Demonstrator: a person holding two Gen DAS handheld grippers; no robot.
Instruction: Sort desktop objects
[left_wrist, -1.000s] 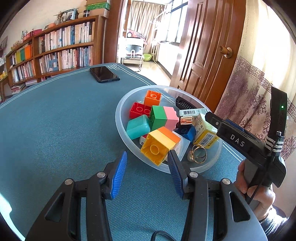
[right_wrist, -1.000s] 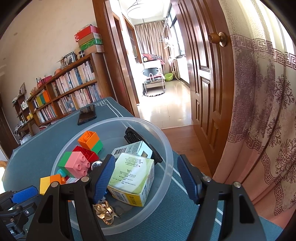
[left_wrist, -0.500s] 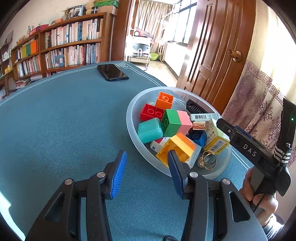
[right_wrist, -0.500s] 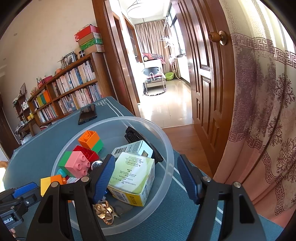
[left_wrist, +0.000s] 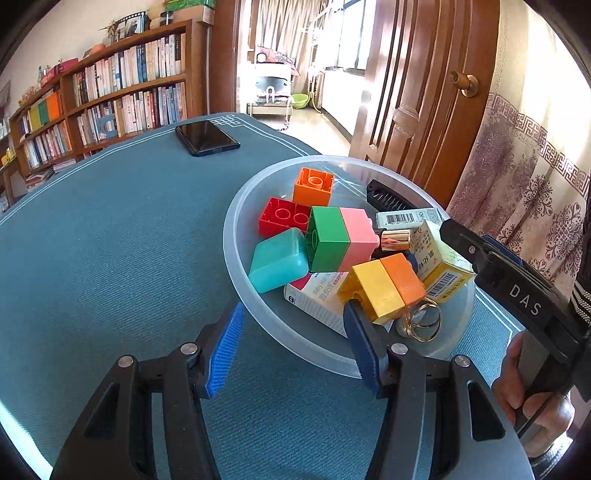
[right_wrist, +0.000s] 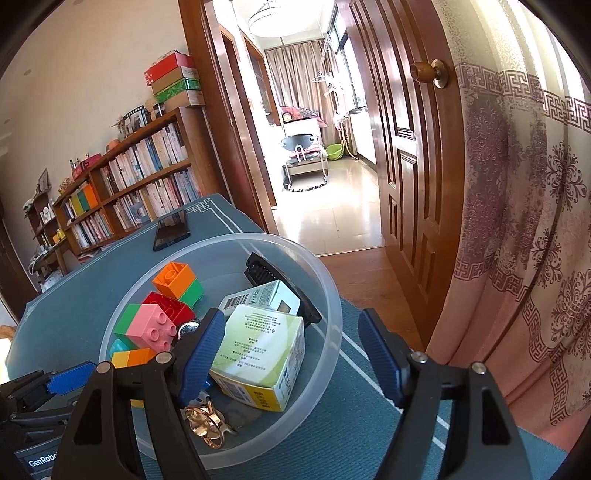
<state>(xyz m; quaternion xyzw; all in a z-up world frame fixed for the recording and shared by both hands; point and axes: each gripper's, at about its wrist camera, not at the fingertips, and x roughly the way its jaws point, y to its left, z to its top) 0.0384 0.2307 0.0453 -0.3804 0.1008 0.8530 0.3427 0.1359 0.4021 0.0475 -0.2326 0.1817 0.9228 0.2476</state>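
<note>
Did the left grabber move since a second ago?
Yes. The left gripper has moved closer to the clear bowl; its jaws are opening and now straddle the bowl's near rim.

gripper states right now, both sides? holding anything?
Left gripper: jaws opening, nothing gripped; they straddle the bowl rim.
Right gripper: jaws opening around the yellow-green box, not gripped.

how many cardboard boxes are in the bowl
3. A yellow-green box sits at the near right, a barcoded white box lies behind it by the comb, and a pink-white box lies under the yellow-orange block. More may be buried underneath.
</note>
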